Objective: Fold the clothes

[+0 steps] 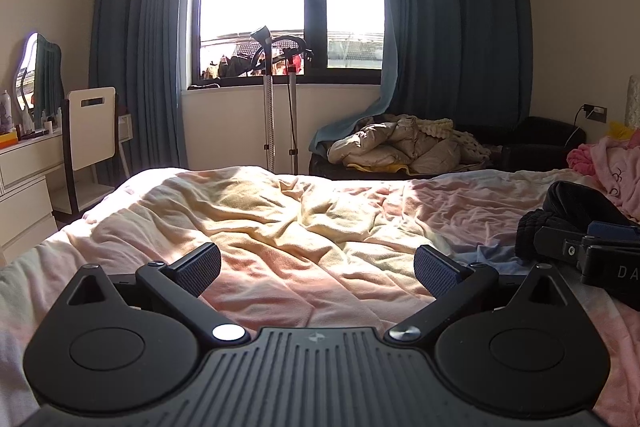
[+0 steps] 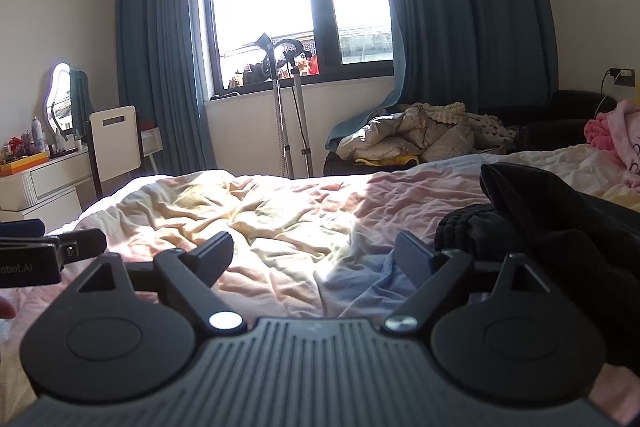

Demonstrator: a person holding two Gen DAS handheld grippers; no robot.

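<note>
A dark black garment (image 2: pixel 560 227) lies bunched on the bed at the right, with a ribbed cuff (image 2: pixel 460 227) toward the middle; the left wrist view shows it (image 1: pixel 568 203) at the far right edge. My right gripper (image 2: pixel 314 259) is open just left of the garment, with only the sheet between its fingers. My left gripper (image 1: pixel 318 271) is open over the rumpled pink and yellow bed sheet (image 1: pixel 280 219), holding nothing. The right gripper's body (image 1: pixel 600 259) shows at the right of the left wrist view. The left gripper's finger (image 2: pixel 52 255) shows at the left of the right wrist view.
A pink pile of clothes (image 2: pixel 616 139) lies at the bed's far right. Beyond the bed stand a garment steamer (image 1: pixel 272 99), a dark sofa heaped with a beige duvet (image 1: pixel 400 143), a white chair (image 1: pixel 90 127) and a dresser (image 1: pixel 24 163) at the left. Part of a hand (image 2: pixel 6 307) shows at the left edge.
</note>
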